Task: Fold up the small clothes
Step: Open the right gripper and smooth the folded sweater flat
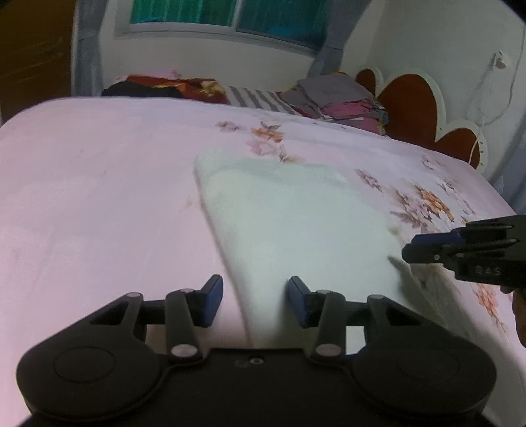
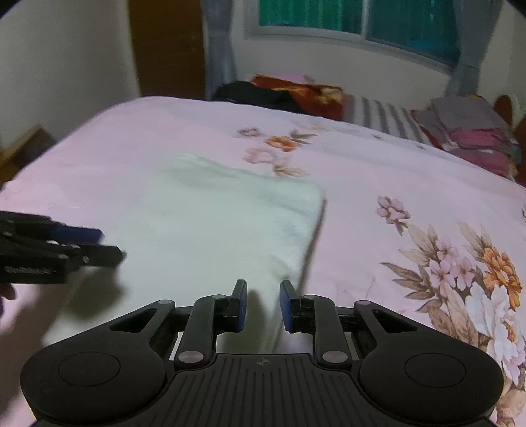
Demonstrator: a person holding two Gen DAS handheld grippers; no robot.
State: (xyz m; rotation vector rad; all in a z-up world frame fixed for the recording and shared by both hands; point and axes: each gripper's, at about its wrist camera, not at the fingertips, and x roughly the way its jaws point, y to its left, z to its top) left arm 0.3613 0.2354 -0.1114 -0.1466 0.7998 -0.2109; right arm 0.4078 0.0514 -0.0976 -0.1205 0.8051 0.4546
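A small white cloth (image 1: 296,216) lies flat on the pink floral bed sheet (image 1: 98,184); it also shows in the right wrist view (image 2: 223,226). My left gripper (image 1: 254,300) is open and empty, hovering over the cloth's near left edge. My right gripper (image 2: 263,305) is open and empty, just above the cloth's near right corner. The right gripper shows from the side in the left wrist view (image 1: 414,249), at the cloth's right edge. The left gripper shows in the right wrist view (image 2: 108,246), at the cloth's left side.
Folded clothes (image 1: 342,98) are stacked at the far side of the bed by the red headboard (image 1: 404,105). A striped cloth (image 1: 256,97) and a red patterned blanket (image 1: 174,85) lie along the far edge. A window (image 1: 230,16) is behind.
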